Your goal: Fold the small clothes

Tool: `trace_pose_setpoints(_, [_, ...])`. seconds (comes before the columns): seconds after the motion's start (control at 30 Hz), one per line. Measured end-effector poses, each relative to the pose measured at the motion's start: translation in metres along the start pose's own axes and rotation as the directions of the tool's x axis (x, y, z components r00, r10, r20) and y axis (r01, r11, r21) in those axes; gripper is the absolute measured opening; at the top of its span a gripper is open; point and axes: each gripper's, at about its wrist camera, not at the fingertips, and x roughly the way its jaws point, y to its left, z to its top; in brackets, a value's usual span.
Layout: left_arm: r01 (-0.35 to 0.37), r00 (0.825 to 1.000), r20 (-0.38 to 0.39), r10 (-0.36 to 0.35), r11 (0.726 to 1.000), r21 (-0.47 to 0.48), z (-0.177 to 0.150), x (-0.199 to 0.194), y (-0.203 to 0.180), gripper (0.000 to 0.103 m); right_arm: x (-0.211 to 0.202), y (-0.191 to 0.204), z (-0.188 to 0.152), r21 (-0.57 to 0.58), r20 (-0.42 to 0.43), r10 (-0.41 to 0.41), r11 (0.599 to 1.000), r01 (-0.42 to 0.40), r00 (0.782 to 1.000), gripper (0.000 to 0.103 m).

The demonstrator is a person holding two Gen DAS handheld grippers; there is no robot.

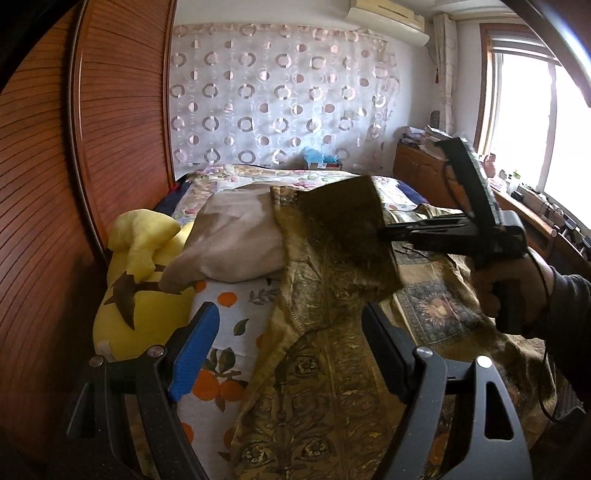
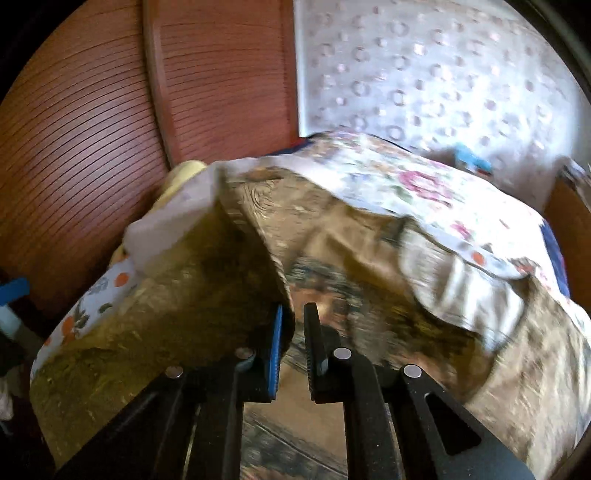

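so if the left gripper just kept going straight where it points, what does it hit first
Most likely the gold patterned cloth spread on the bed: it lies right ahead between the open left gripper's fingers, though depth is hard to judge.

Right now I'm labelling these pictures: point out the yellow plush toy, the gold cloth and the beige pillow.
Yellow plush toy (image 1: 142, 295), left wrist view, its body.
Gold cloth (image 1: 332, 387), left wrist view, flat patterned part.
Beige pillow (image 1: 236, 240), left wrist view, its middle.

- yellow plush toy (image 1: 138, 284) against the slatted wooden wardrobe (image 1: 92, 129)
- beige pillow (image 1: 236, 240) beside it
- fruit-print sheet (image 1: 236, 306)
- circle-patterned curtain (image 1: 277, 92)
- air conditioner (image 1: 388, 18) near the window (image 1: 535, 122)
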Motion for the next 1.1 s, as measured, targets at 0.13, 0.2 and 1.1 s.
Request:
trace_pose_setpoints(0.13, [0.001, 1.0, -0.008, -0.001, 1.0, 0.001, 0.001, 0.006, -0.004, 0.08, -0.019, -0.01, -0.011, 0.015, 0.02, -0.019, 1.0, 0.019, 1.0, 0.048])
trace_pose_setpoints(0.2, [0.006, 1.0, -0.012, -0.006, 1.0, 0.001, 0.001, 0.009, -0.007, 0.08, -0.035, -0.013, -0.02, 0.021, 0.027, -0.024, 1.0, 0.023, 0.999, 0.048])
trace_pose_setpoints(1.1, [0.128, 0.992, -0.013, -0.127, 0.987, 0.096, 0.017, 0.023, -0.098, 0.08, -0.258, -0.084, -0.186, 0.231, 0.05, -0.286, 0.935, 0.267, 0.957, 0.069])
